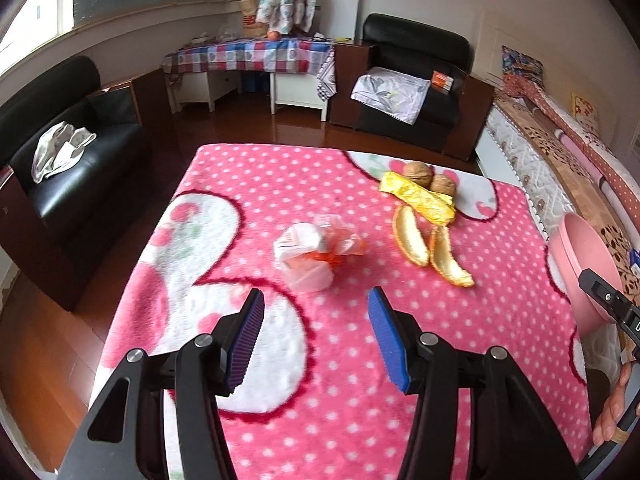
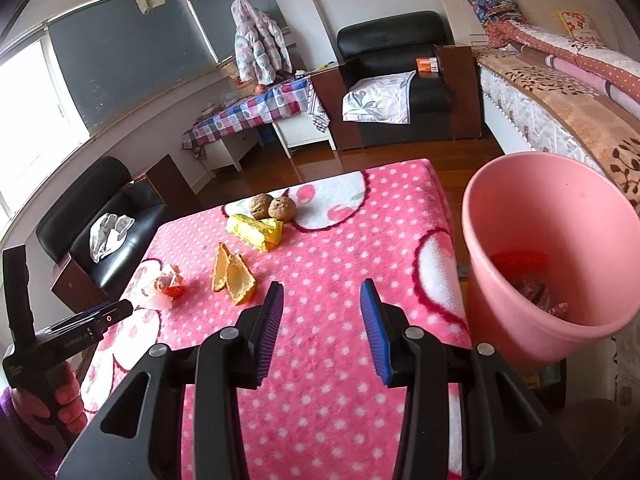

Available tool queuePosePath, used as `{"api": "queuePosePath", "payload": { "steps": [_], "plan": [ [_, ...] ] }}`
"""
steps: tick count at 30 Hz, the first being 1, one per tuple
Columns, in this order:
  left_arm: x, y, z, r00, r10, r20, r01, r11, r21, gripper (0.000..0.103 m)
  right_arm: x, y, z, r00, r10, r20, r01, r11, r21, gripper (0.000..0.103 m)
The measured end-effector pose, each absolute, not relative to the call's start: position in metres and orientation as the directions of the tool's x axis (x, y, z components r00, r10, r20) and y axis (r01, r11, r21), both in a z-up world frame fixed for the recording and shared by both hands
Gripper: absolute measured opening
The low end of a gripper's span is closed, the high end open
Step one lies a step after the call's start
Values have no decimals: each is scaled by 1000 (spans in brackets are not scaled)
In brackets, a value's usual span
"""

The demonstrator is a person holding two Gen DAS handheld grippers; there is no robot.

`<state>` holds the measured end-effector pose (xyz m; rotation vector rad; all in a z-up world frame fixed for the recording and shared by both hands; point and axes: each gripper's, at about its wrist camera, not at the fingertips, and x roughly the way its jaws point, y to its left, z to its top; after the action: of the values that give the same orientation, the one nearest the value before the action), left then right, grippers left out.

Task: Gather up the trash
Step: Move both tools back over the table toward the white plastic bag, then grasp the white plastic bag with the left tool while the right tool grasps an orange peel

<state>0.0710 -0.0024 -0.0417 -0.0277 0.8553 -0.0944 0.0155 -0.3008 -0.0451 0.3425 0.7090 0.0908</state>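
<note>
A crumpled clear and orange plastic wrapper [image 1: 310,254] lies mid-table on the pink dotted blanket [image 1: 280,200]; it also shows in the right wrist view [image 2: 162,286]. Two orange peel pieces [image 1: 430,246] [image 2: 234,274], a yellow foil wrapper [image 1: 420,200] [image 2: 256,232] and two walnuts [image 1: 430,178] [image 2: 274,207] lie farther back. My left gripper [image 1: 316,300] is open and empty, just short of the plastic wrapper. My right gripper [image 2: 322,294] is open and empty over the blanket, left of a pink bin [image 2: 548,264] that holds some trash. The bin also shows at the left wrist view's right edge [image 1: 580,264].
Black armchairs stand to the left [image 1: 68,152] and at the back [image 1: 412,92]. A checked-cloth side table [image 1: 248,56] is at the far wall. A bed with quilts [image 2: 560,92] runs along the right. Wooden floor surrounds the table.
</note>
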Motion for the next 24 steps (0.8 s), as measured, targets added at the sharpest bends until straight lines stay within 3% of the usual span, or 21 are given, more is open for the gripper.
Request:
{"api": "queuePosePath", "payload": {
  "steps": [10, 17, 24],
  "plan": [
    [70, 30, -51, 650, -66, -757, 4, 997, -83, 55, 34, -268, -50, 715, 282, -640, -69, 939, 336, 41],
    [90, 40, -54, 636, -143, -758, -33, 977, -212, 55, 46, -245, -58, 675, 311, -669, -111, 939, 325, 41],
    [121, 29, -66, 625, -156, -764, -34, 973, -227, 55, 63, -232, -61, 648, 328, -688, -120, 935, 333, 41]
  ]
}}
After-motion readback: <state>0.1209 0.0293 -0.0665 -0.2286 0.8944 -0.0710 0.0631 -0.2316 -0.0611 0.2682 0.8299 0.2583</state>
